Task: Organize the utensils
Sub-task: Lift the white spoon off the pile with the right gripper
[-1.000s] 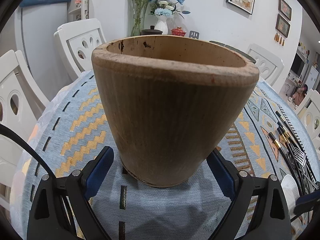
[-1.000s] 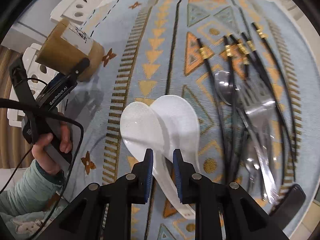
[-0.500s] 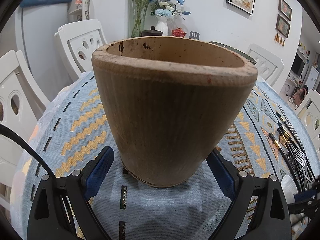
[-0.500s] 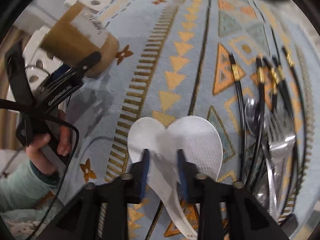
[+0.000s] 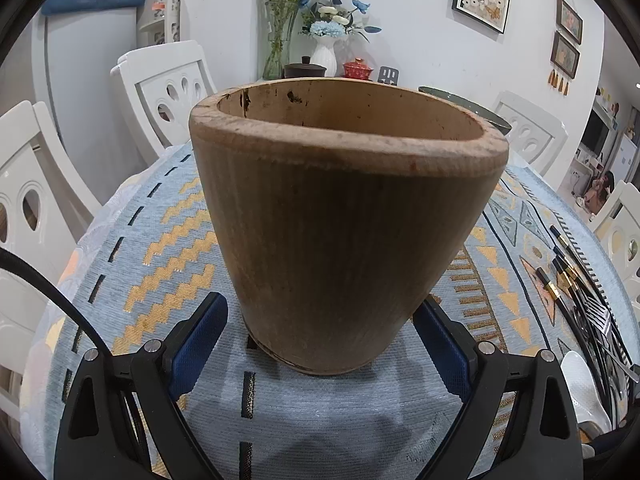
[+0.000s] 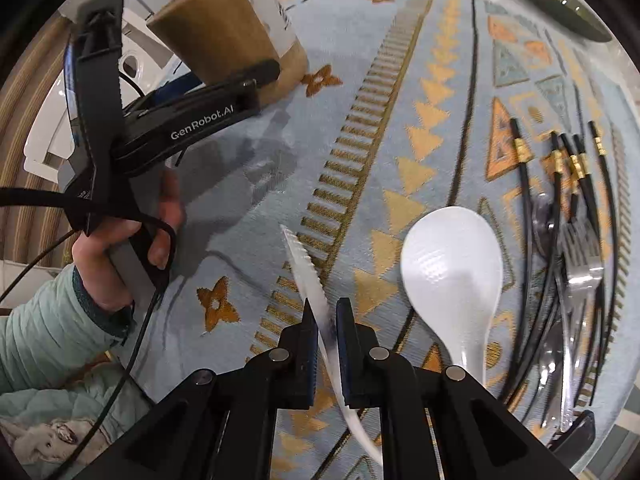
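Observation:
A wooden cup (image 5: 344, 232) stands upright on the patterned tablecloth (image 5: 168, 264). My left gripper (image 5: 320, 312) straddles its base, with the blue pads (image 5: 200, 332) against its lower sides. In the right wrist view the same cup (image 6: 224, 28) is at the upper left. My right gripper (image 6: 322, 312) is shut on a white plastic spoon (image 6: 304, 268), held edge-on above the cloth; its jaws have just been closing on it. A second white spoon (image 6: 452, 272) lies flat on the cloth to the right. Black chopsticks (image 6: 524, 208) and metal forks (image 6: 580, 256) lie beyond it.
A person's hand (image 6: 120, 248) in a pale green sleeve holds the left gripper's handle. A dark green dish (image 6: 560, 4) sits at the far edge of the table. White chairs (image 5: 160, 92) ring the table, and a vase of flowers (image 5: 324, 48) stands behind the cup.
My right gripper has moved left, away from the utensil pile, lifting one white spoon and rolling it edge-on. The other white spoon stays on the cloth. The left gripper and cup are still.

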{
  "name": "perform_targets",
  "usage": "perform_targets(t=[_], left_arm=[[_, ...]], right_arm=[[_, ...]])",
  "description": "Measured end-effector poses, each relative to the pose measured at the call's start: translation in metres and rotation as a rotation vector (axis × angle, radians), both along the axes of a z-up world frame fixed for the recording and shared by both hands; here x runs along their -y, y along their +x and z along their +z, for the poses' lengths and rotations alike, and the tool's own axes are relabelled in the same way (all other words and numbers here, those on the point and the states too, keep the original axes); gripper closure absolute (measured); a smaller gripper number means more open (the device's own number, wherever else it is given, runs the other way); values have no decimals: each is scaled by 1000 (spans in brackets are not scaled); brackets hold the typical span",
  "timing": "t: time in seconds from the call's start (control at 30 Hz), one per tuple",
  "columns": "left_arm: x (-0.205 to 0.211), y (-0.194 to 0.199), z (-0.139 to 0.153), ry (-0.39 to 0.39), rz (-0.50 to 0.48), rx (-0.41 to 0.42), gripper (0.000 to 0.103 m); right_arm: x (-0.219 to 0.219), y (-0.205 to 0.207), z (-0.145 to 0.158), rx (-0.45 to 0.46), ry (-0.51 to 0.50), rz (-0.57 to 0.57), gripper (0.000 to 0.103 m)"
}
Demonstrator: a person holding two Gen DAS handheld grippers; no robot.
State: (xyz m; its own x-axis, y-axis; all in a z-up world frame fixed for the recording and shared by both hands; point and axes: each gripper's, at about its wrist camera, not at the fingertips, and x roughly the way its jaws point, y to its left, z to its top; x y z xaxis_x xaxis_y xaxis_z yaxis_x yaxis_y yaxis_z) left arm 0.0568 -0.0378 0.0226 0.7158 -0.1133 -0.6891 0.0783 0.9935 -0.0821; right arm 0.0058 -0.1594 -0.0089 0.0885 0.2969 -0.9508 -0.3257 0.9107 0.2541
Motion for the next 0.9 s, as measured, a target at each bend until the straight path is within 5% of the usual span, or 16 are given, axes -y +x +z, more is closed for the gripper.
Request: perform_targets(t=[0.4, 0.7, 0.9], left_arm=[[1, 0, 0, -1, 0, -1, 9], [2, -1, 0, -2, 0, -3, 9], [2, 0, -1, -4, -1, -10, 9]], right_arm=[[-27, 15, -27, -61, 12, 35, 95], [-2, 45, 56, 226, 145, -98, 95], [7, 73, 122, 363, 437, -149, 95]])
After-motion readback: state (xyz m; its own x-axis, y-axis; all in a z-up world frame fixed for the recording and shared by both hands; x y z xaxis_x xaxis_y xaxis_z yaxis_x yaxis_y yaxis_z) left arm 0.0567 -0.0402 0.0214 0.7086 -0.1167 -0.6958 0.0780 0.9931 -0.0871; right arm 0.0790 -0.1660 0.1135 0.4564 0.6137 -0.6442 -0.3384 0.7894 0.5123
